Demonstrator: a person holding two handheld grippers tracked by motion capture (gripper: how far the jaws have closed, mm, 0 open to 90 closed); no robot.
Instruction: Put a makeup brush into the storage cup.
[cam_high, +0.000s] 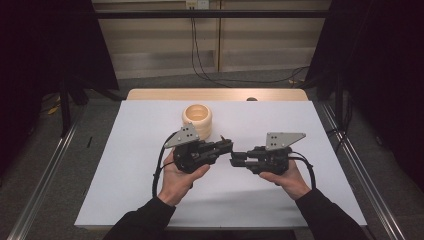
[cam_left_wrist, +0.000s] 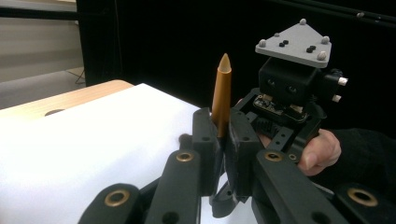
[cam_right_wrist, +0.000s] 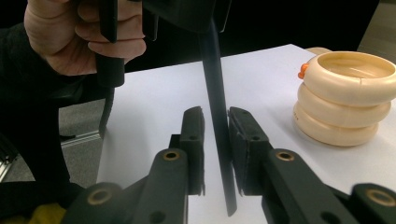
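Dark curtains flank my table (cam_high: 150, 95), wood at the far edge, a white sheet (cam_high: 125, 165) over the rest; cables hang on the pale wall behind.

Item: rod (cam_left_wrist: 221, 95). My left gripper view shows its orange-brown shaft and paler pointed tip standing up from between that gripper's jaws. My right gripper view shows the same rod (cam_right_wrist: 217, 116) as a dark, backlit bar running down from the left gripper above, through the gap of the right jaws. From the high view I make out just a small pale tip (cam_high: 222, 137) at the left gripper's nose.

Item: stack of rings (cam_high: 197, 120), cream, three high in the right gripper view (cam_right_wrist: 344, 98), on the sheet beyond the grippers, well apart from the rod. A small orange piece (cam_right_wrist: 303, 71) shows at its far side; what it is I cannot tell.

Item: left gripper (cam_high: 227, 145), held above the sheet at centre, nose to nose with the right; jaws clamped narrow on the rod's lower shaft.

Item: right gripper (cam_high: 234, 159), facing the left. Jaws narrow with the rod between them; a sliver of light shows on the left side of the rod, so the pads are not pressing it. The left hand (cam_right_wrist: 84, 35) crowds the upper left of that view.
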